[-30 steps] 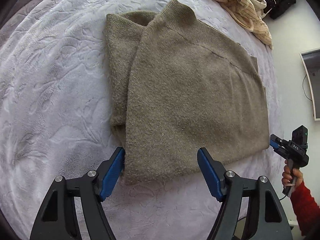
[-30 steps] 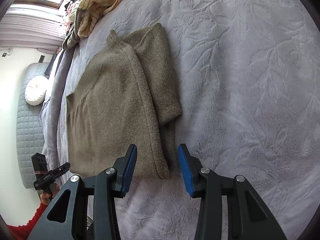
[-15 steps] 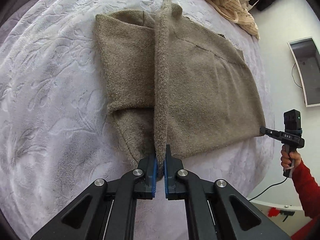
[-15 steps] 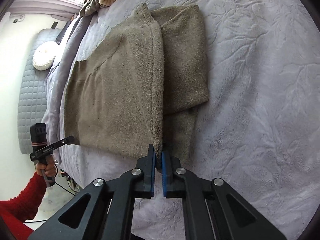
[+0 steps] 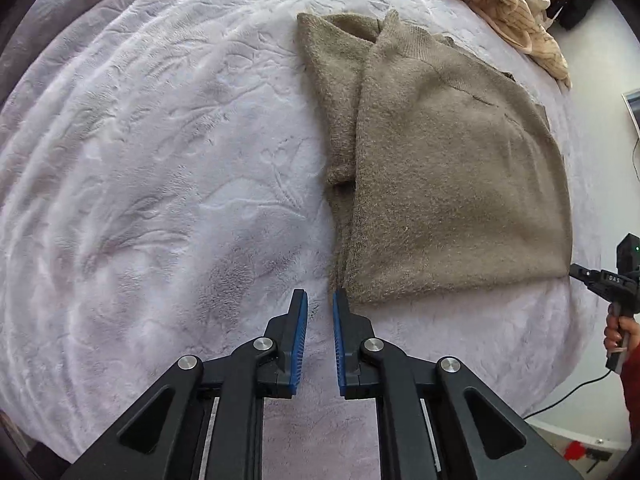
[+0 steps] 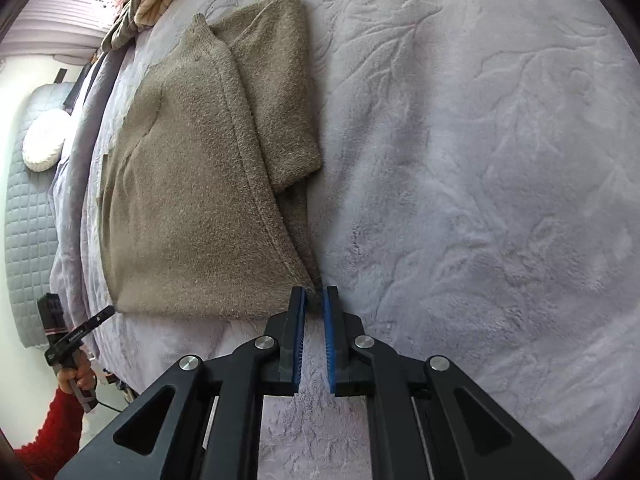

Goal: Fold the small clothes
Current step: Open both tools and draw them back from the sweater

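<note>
Left gripper point(image 5: 320, 294) first: its jaws have just been opening, a narrow gap now, and only plush shows between the blue pads. The sweater point(image 5: 460, 180) has its hem corner just beside the right-hand finger, not in the bite. The right gripper point(image 6: 314, 293) is clenched on a hem corner, but only the very fingertips nip that fuzzy edge. There's the danger: lift now and one hand comes up with nothing, so the hem rises lopsided and drags the layers askew. And a tip-only pinch on loose knit may well slip out under the garment's weight. The folded-in sleeve point(image 5: 332, 100) could flop open too, I'd say, if the cloth is swung fast. The sweater itself is olive-brown, thick and nubbly. It lies flat on the lilac embossed blanket point(image 5: 160, 160), collar far from the grippers and hem nearest them.
</note>
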A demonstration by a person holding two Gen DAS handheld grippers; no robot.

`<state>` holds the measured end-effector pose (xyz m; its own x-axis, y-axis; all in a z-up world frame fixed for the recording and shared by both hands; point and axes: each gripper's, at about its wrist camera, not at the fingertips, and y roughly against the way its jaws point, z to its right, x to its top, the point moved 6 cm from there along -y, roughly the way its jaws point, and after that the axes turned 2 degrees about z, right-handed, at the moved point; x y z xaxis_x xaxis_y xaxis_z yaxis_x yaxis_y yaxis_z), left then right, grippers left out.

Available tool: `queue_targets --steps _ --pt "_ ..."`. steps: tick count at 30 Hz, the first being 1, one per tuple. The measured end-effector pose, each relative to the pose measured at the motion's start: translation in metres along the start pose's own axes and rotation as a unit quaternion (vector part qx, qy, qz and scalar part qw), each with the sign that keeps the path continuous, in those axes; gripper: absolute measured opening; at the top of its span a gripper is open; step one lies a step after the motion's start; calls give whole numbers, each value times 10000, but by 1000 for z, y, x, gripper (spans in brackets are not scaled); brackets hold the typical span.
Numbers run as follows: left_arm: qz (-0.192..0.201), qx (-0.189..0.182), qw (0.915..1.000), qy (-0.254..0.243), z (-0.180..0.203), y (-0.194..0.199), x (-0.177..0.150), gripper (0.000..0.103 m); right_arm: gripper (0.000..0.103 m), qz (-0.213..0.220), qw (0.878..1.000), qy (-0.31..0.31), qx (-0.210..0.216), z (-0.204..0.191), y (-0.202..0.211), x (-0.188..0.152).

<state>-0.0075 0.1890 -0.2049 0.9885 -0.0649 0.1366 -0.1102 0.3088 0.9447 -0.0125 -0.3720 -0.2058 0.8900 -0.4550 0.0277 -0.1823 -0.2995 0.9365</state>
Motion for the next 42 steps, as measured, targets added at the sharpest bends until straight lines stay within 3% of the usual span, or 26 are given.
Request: queue_targets --steps 4,7,11,12,14,17,23,29,37,40,42 --pt "363 -221 9990 -115 24 16 22 12 9 465 9986 199 119 -24 23 9" --pt "499 -393 9977 -248 51 5 48 12 9 580 9971 329 360 -55 17 28" --pt "353 149 9989 -260 59 -36 65 13 9 321 9978 512 291 -88 -22 39" --pt "267 224 9991 -221 54 -47 65 13 9 222 9981 562 137 -92 -35 37" --pt "318 23 9995 -89 47 -51 62 12 7 77 9976 660 -180 -79 -51 35" --pt "294 -48 9995 105 36 -43 56 12 5 111 9995 288 116 -59 -52 34" --pt "341 -9 9988 343 27 -30 43 12 3 226 9988 -329 274 -35 -40 29" --pt "532 349 9971 412 35 -10 33 12 9 250 9994 -252 7 -52 -31 18" --pt "549 410 9972 312 51 6 14 14 11 134 9993 -227 266 -91 -26 -18" --pt "509 506 9965 426 49 13 2 103 15 10 9993 -152 335 -107 -28 -34" --pt "623 499 9962 346 51 20 -6 103 19 -61 9993 -88 364 -119 -31 -44"
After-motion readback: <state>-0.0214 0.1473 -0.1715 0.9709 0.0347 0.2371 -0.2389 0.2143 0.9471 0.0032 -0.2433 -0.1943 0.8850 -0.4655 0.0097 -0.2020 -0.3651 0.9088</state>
